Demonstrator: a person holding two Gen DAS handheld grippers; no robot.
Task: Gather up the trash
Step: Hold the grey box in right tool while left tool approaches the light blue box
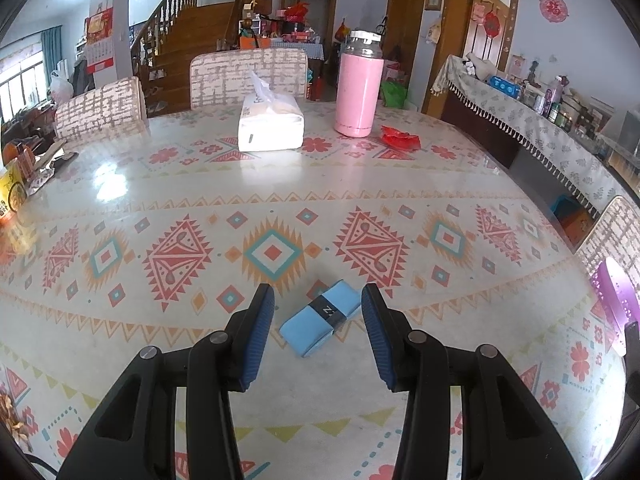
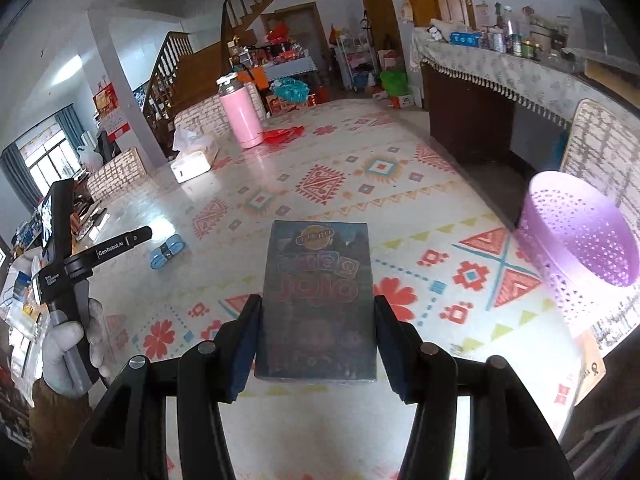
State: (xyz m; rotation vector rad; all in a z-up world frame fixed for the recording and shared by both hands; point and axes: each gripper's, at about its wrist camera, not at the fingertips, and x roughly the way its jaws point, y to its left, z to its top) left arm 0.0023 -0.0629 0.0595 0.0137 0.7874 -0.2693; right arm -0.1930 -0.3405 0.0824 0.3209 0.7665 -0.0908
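Note:
My right gripper is shut on a dark printed snack box, held above the patterned table. A purple perforated basket stands at the table's right edge, to the right of the box. In the left wrist view my left gripper hangs open just above the table. A folded light-blue packet with a dark band lies flat between and just beyond its fingertips, untouched. The same blue packet shows at the left of the right wrist view, near the left gripper's body. A crumpled red wrapper lies beside the pink bottle.
A pink bottle and a white tissue pack stand at the table's far side. Snack packets lie at the left edge. Chairs ring the table and a cluttered sideboard runs along the right. A gloved hand holds the left gripper.

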